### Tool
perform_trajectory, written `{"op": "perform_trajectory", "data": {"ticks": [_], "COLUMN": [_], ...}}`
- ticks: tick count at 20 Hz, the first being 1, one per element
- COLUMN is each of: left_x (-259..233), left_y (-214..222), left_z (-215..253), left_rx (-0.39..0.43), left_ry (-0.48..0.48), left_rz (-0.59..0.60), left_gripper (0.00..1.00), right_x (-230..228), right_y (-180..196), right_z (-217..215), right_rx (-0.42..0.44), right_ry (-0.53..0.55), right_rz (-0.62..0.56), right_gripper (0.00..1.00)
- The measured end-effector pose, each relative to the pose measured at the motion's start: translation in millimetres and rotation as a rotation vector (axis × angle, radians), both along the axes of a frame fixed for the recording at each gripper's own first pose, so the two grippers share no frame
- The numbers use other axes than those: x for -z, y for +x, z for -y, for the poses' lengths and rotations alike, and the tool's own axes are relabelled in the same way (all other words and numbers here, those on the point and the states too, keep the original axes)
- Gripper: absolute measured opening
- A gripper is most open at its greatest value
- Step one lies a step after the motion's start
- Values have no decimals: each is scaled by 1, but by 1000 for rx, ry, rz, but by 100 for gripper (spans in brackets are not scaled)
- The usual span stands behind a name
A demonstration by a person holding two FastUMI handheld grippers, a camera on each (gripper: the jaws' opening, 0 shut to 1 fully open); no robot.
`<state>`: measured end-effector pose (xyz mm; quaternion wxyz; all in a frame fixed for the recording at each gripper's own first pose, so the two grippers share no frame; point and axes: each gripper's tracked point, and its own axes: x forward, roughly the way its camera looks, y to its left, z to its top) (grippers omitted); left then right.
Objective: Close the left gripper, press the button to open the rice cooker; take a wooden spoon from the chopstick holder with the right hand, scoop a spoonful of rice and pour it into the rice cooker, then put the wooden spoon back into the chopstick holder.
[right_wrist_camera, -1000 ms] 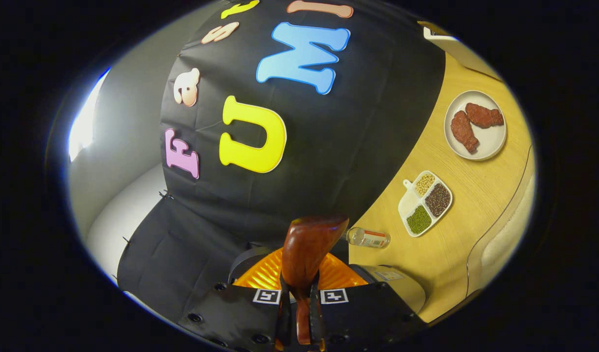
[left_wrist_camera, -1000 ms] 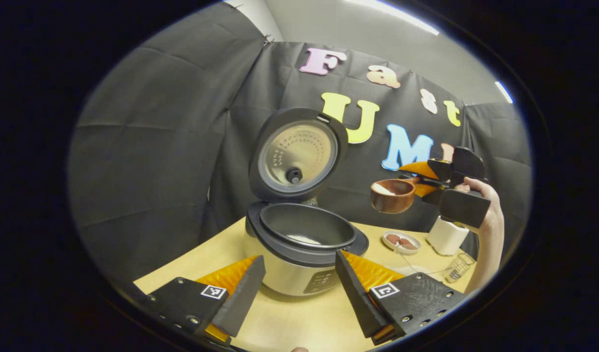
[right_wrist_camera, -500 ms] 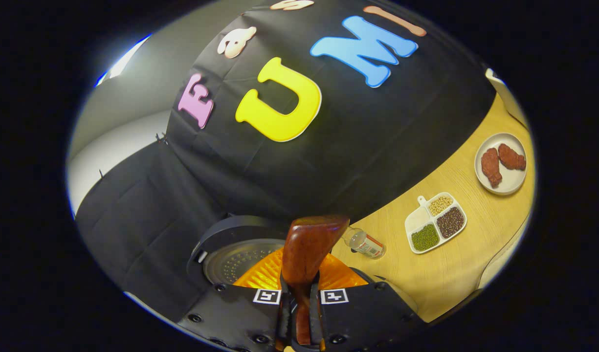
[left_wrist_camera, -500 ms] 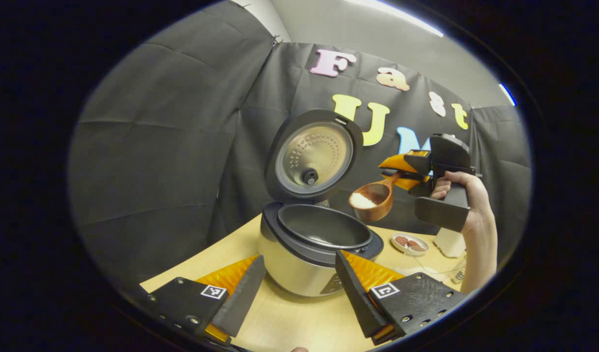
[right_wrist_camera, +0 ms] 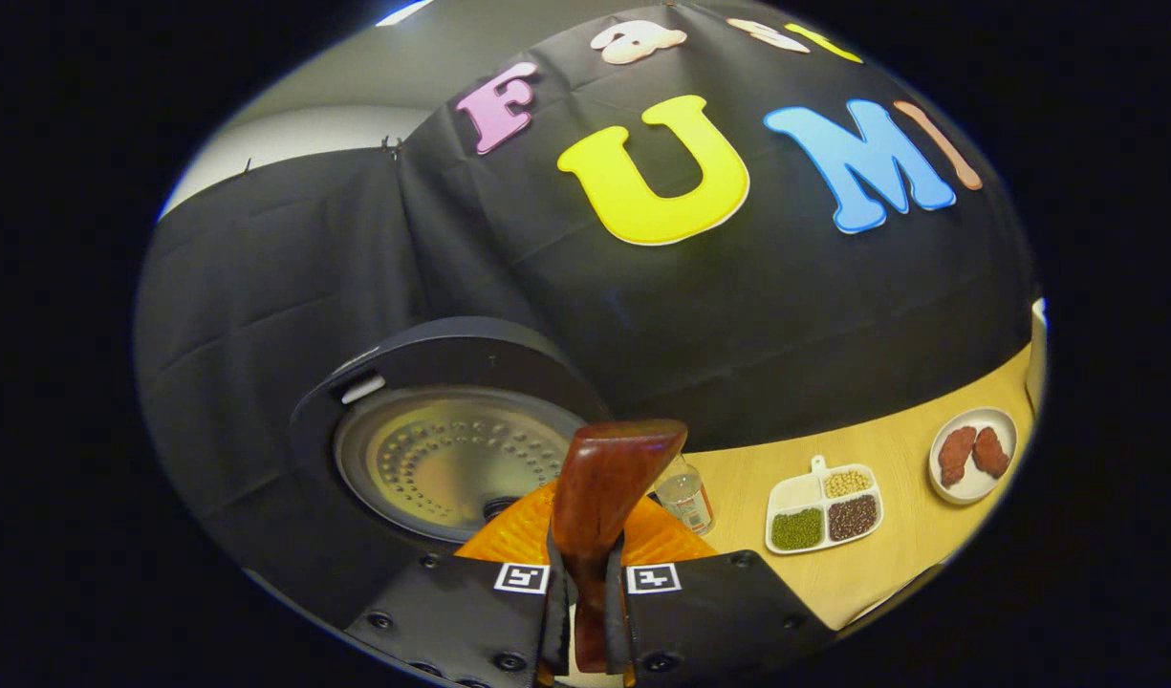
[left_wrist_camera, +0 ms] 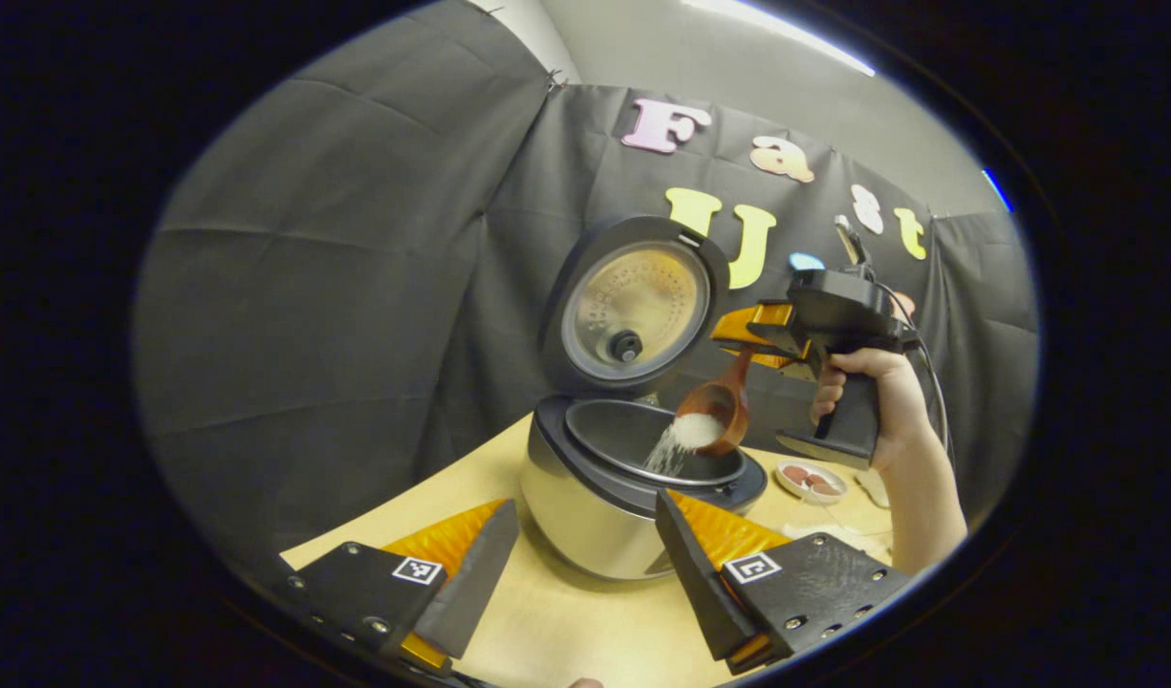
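Left gripper [left_wrist_camera: 585, 564] jaws stood wide apart, holding nothing, low over the near edge of the table [left_wrist_camera: 566, 631]. Right gripper [right_wrist_camera: 585, 612] jaws were clamped on the handle of the wooden spoon [right_wrist_camera: 599, 497]. Just past the left gripper's fingers, the rice cooker [left_wrist_camera: 595, 487] sat on the table with its lid [left_wrist_camera: 638, 306] raised upright behind the pot. From the left gripper view, the spoon bowl [left_wrist_camera: 714, 411] was tilted over the pot's right rim, and white rice [left_wrist_camera: 676, 444] was streaming from it into the pot. A hand [left_wrist_camera: 867, 382] held the right gripper above the cooker's right side. Toward the table's far edge lay a small bottle [right_wrist_camera: 685, 497], a 3-compartment dish [right_wrist_camera: 819, 506] of grains and a plate [right_wrist_camera: 972, 454] with 2 brown pieces.
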<state>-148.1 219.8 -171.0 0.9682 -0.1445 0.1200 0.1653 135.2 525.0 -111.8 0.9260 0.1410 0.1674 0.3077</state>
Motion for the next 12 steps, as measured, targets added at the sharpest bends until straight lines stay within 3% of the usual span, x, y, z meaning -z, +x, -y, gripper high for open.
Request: {"op": "perform_trajectory", "data": {"ticks": [12], "left_x": [-4], "left_y": [-2], "left_z": [-2], "left_rx": [-8], "left_ry": [7], "left_rz": [11], "left_gripper": [91], "right_x": [-18], "right_y": [-22], "right_z": [-15], "right_rx": [-152], "right_ry": [-98], "right_rz": [252], "right_gripper": [14]}}
